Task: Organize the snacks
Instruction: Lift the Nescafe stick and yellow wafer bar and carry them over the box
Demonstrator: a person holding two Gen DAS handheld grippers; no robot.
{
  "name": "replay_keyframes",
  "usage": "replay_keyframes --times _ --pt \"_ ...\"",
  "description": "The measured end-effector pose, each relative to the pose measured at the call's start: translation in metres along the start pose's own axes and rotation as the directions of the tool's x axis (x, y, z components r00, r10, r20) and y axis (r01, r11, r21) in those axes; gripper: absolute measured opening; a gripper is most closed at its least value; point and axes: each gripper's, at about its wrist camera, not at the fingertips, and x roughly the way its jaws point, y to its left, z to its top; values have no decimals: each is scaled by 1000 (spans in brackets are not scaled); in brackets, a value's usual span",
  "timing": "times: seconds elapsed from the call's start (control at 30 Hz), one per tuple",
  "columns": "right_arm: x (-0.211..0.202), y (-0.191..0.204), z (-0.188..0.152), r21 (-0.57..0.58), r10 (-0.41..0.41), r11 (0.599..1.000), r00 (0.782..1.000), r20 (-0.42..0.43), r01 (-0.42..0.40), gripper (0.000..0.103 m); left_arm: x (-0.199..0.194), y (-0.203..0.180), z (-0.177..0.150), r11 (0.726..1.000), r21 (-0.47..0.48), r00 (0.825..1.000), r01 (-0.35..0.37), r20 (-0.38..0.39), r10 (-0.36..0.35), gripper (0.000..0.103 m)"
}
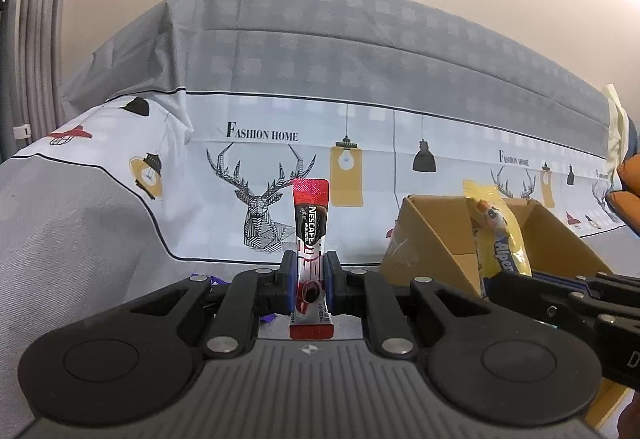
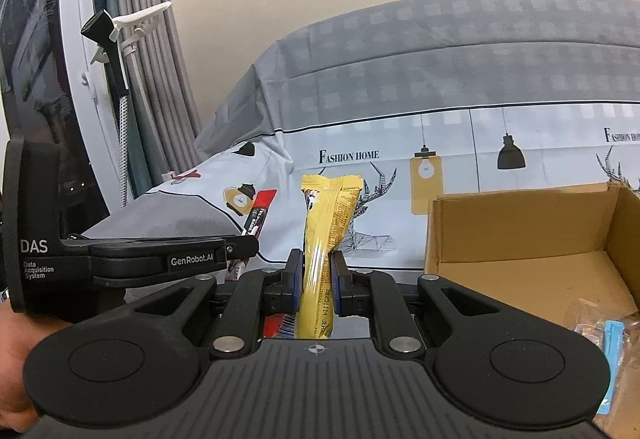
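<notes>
My left gripper (image 1: 311, 265) is shut on a red Nescafe stick sachet (image 1: 310, 223) that stands upright between its blue pads. In the right wrist view the same sachet (image 2: 259, 217) pokes up from that gripper at the left. A yellow snack packet (image 2: 326, 235) stands upright in my right gripper (image 2: 316, 271), which is shut on it. The same yellow packet (image 1: 500, 235) shows in the left wrist view, in front of the open cardboard box (image 1: 432, 235). That cardboard box (image 2: 520, 235) lies to the right of the right gripper, with several wrapped snacks (image 2: 600, 323) in its near corner.
A sofa under a grey and white cover (image 1: 280, 143) printed with deer and lamps fills the background. Grey curtains (image 2: 160, 87) and a window frame stand at the left. A hand (image 2: 16, 359) holds the left gripper's handle. Something purple (image 1: 216, 279) lies below the left gripper.
</notes>
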Motion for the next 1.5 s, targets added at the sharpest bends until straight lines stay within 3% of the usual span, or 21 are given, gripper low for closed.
replay_keyframes --times 1.5 --pt "-33 -35 4 -10 -100 995 993 64 101 16 6 -62 -1 987 98 989 125 69 -132 15"
